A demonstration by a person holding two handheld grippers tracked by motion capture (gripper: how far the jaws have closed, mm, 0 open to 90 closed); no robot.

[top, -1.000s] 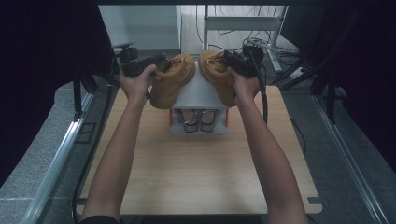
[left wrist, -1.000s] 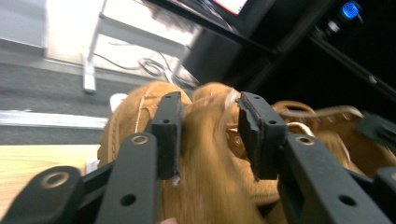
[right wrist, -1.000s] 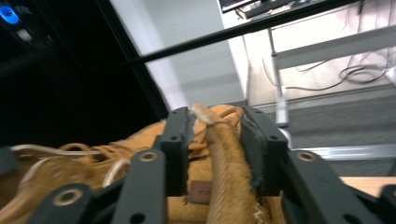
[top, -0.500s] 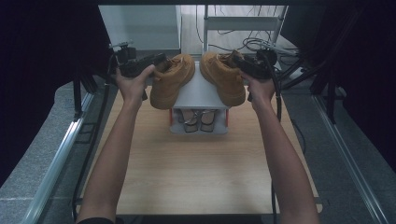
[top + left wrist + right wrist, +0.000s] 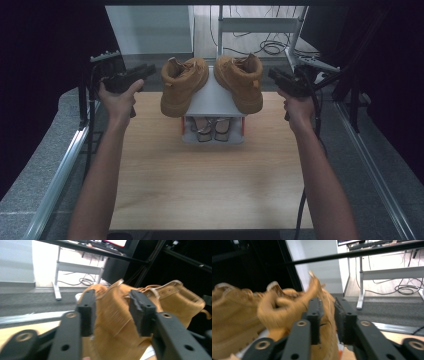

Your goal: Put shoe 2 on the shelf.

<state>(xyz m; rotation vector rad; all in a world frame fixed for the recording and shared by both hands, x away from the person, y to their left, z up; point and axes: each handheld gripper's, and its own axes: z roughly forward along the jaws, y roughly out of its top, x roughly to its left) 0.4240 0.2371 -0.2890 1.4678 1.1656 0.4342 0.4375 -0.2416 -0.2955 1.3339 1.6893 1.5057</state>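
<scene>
Two tan suede boots stand on top of a small grey shoe rack (image 5: 212, 102), the left boot (image 5: 182, 85) and the right boot (image 5: 242, 82) with toes overhanging toward me. My left gripper (image 5: 145, 72) hovers just left of the left boot, clear of it. In the left gripper view its jaws (image 5: 112, 297) have a gap, having just been closing, with the boot (image 5: 112, 325) behind them and not pinched. My right gripper (image 5: 272, 75) hangs just right of the right boot. Its jaws (image 5: 327, 305) have just been closing to a narrow gap with nothing between them.
A pair of strappy sandals (image 5: 210, 127) sits on the rack's lower shelf. The rack stands at the far middle of the wooden table (image 5: 210, 185). Metal rails run along both table sides, and cables (image 5: 270, 47) lie on the floor beyond.
Both hands have drawn outward, away from the boots they were touching a second ago. The boots stay on top of the rack.
</scene>
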